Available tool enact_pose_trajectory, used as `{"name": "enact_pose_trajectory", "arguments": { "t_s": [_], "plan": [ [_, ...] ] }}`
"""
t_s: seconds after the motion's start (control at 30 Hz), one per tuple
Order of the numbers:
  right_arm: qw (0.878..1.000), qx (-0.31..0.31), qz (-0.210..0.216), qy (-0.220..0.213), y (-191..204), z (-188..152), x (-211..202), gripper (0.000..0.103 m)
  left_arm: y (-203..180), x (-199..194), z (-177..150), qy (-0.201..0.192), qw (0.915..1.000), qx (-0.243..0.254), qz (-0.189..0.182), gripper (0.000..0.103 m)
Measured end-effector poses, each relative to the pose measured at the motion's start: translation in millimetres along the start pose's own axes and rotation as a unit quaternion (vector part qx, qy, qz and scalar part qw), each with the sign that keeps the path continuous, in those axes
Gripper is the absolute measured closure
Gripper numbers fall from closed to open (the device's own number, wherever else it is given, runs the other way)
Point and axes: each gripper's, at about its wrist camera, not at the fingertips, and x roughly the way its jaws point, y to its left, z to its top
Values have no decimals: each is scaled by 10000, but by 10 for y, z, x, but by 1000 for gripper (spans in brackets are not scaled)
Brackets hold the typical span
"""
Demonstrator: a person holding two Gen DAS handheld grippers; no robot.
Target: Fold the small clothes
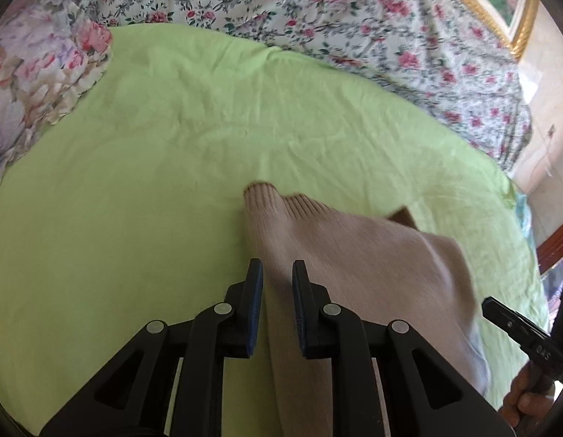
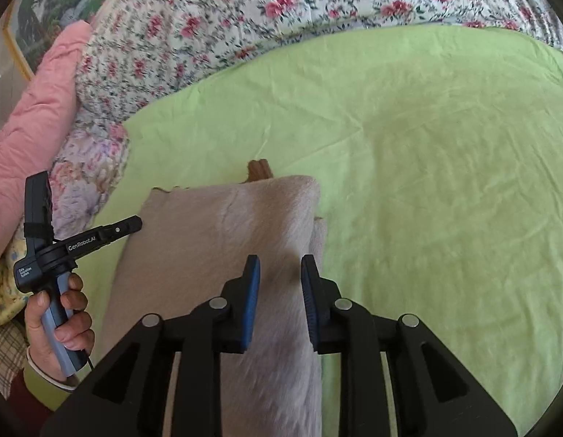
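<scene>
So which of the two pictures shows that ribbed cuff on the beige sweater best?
The left wrist view. There the ribbed cuff lies in plain sight just ahead of the left tongs, ribs readable against the green sheet. In the right wrist view the sweater shows mostly its smooth body; I cannot pick out the cuff.

A small beige knit garment [image 1: 354, 273] lies on the green sheet [image 1: 135, 200], partly folded over on itself. One ribbed cuff [image 1: 261, 196] points away across the sheet, with a second ribbed edge just beside it. In the right wrist view the garment [image 2: 226, 247] shows a smooth, slightly fuzzy top layer with a rounded fold along its right side, a lower layer peeking out beneath, and a darker tan ribbed piece [image 2: 259, 169] at its far edge.
</scene>
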Motion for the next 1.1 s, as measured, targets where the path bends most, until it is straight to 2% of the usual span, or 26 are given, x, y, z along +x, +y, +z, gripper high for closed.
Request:
{"name": "enact_pose_trajectory", "arguments": {
  "t_s": [0.3, 0.63, 0.7, 0.77, 0.9, 1.03, 1.1],
  "plan": [
    [9999, 25, 117, 30, 21, -502, -454, 78, -41, -517, -729, 156, 9996, 13, -214, 83],
    [9995, 60, 202, 238, 11, -959, -622, 78, -96, -825, -1346, 360, 9985, 116, -384, 73],
    [9990, -51, 293, 342, 67, -1017, -584, 78, -172, -851, -1446, 376, 9981, 243, -423, 70],
    [9988, -177, 199, 412, 106, -1070, -543, 78, -243, -847, -1536, 405, 9978, 404, -343, 67],
    [9983, -185, 258, 481, 88, -1138, -517, 78, -221, -797, -1689, 549, 9972, 394, -318, 51],
    [9973, -153, -71, 719, -10, -1210, -364, 78, -111, -665, -1785, 744, 9963, 237, -367, 48],
    [9975, 23, 63, 702, -99, -1223, -331, 79, -103, -648, -1806, 740, 9965, 234, -326, 47]
  ]
}}
